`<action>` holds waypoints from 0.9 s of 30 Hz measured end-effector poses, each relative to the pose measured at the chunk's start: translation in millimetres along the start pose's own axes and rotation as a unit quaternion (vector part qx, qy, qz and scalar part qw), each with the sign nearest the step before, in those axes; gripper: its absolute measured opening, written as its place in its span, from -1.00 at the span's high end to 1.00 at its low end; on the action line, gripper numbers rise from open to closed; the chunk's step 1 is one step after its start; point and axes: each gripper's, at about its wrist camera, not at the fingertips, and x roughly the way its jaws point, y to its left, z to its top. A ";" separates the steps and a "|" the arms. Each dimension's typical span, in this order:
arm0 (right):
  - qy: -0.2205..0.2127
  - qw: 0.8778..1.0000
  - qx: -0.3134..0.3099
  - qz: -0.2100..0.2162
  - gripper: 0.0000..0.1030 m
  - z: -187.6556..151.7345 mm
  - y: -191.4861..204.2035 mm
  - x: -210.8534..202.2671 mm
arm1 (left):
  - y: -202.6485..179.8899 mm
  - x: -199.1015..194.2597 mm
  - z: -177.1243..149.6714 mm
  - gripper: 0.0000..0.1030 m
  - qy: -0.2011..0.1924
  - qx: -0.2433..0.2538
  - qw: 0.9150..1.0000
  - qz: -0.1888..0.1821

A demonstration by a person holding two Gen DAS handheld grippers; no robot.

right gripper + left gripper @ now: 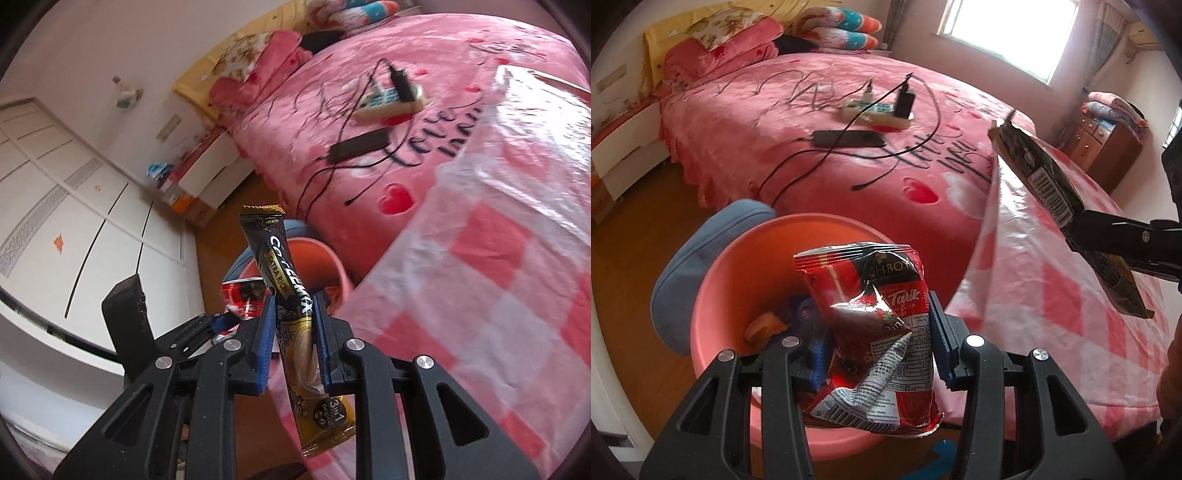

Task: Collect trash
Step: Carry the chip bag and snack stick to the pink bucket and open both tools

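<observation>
My left gripper (875, 325) holds a crumpled red tea sachet (871, 317) between its blue pads, right above the pink bin (738, 280); the grip looks loose. The bin holds a blue wrapper (801, 310) and an orange scrap (764, 325). My right gripper (293, 321) is shut on a black and gold coffee sachet (284, 273), held upright above the checkered table. In the left wrist view it enters from the right with the coffee sachet (1045, 177). In the right wrist view the pink bin (314, 258) and the red sachet (243, 295) lie below left.
A table with a pink checkered plastic cover (1052, 295) stands right of the bin. A blue cushion (690, 266) lies beside the bin. Behind is a bed with a pink blanket (812, 110), cables, a power strip (879, 110) and a black adapter (849, 138). White wardrobe doors (74, 221) stand left.
</observation>
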 end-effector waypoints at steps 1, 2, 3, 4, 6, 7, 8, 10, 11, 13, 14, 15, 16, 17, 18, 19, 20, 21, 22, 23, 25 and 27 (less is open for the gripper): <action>0.003 1.000 -0.001 0.001 0.58 0.5 2.0 4.3 | 3.0 1.7 -2.1 0.09 0.002 -0.002 1.000 0.002; 0.009 1.000 -0.002 0.003 0.58 0.8 4.8 10.4 | 6.3 3.6 -3.9 0.09 0.005 -0.004 1.000 0.005; 0.013 1.000 -0.004 0.003 0.58 1.2 6.9 15.3 | 8.9 4.7 -5.1 0.09 0.007 -0.006 1.000 0.007; 0.017 1.000 -0.005 0.003 0.58 1.6 8.7 20.0 | 11.4 6.2 -6.6 0.09 0.009 -0.007 1.000 0.009; 0.022 1.000 -0.006 0.003 0.58 2.7 10.7 29.6 | 15.5 10.0 -9.7 0.09 0.013 -0.011 1.000 0.012; 0.025 1.000 -0.006 0.003 0.58 3.5 11.9 33.7 | 17.6 11.5 -11.6 0.09 0.015 -0.012 1.000 0.014; 0.029 1.000 -0.006 0.004 0.58 4.1 12.9 37.5 | 19.7 13.2 -12.9 0.09 0.018 -0.013 1.000 0.016; 0.035 0.999 -0.007 0.003 0.58 5.6 15.5 45.6 | 23.0 17.8 -15.3 0.09 0.025 -0.015 0.999 0.018; 0.037 0.999 -0.008 0.002 0.58 6.0 15.5 47.6 | 25.1 20.3 -16.6 0.09 0.028 -0.017 0.999 0.019; 0.044 0.999 -0.008 0.005 0.55 7.3 17.4 55.8 | 28.6 23.6 -19.7 0.09 0.033 -0.020 0.999 0.021; 0.046 0.999 -0.006 0.007 0.54 6.8 17.5 58.6 | 30.5 25.0 -21.4 0.08 0.035 -0.021 0.999 0.023; 0.047 0.999 -0.002 0.008 0.54 6.6 17.0 62.5 | 33.0 27.4 -22.9 0.07 0.038 -0.024 0.999 0.026; 0.048 0.999 0.000 0.007 0.50 6.5 15.9 64.7 | 35.4 29.4 -24.1 0.03 0.041 -0.027 0.998 0.029; 0.049 0.999 0.003 0.004 0.38 6.0 14.3 67.3 | 37.6 30.7 -25.5 -0.04 0.044 -0.030 0.998 0.029; 0.048 0.999 0.005 0.002 0.10 5.5 13.5 68.5 | 39.0 31.2 -26.1 -0.14 0.045 -0.032 0.998 0.030; 0.044 0.999 0.007 -0.002 -0.20 4.6 11.9 68.1 | 40.0 30.7 -27.0 -0.41 0.044 -0.034 0.998 0.034; 0.037 0.999 0.010 -0.009 -0.33 3.7 10.0 66.1 | 41.2 30.6 -27.3 -0.57 0.042 -0.034 0.998 0.043; 0.032 0.999 0.010 -0.013 -0.44 3.7 8.9 64.5 | 42.0 30.1 -27.7 -0.58 0.039 -0.032 0.997 0.052; 0.027 0.999 0.010 -0.017 -0.46 3.3 7.4 61.5 | 42.8 29.7 -27.7 -0.60 0.037 -0.029 0.997 0.059; 0.020 0.999 0.007 -0.026 -0.48 3.3 6.0 57.5 | 43.9 29.6 -27.6 -0.63 0.037 -0.028 0.997 0.064; 0.002 0.999 -0.001 -0.046 -0.58 3.4 3.5 48.1 | 46.8 29.3 -26.6 -0.68 0.038 -0.031 0.996 0.072; -0.010 0.998 -0.008 -0.060 -0.59 3.2 0.9 41.9 | 48.6 27.6 -25.2 -0.70 0.034 -0.032 0.996 0.077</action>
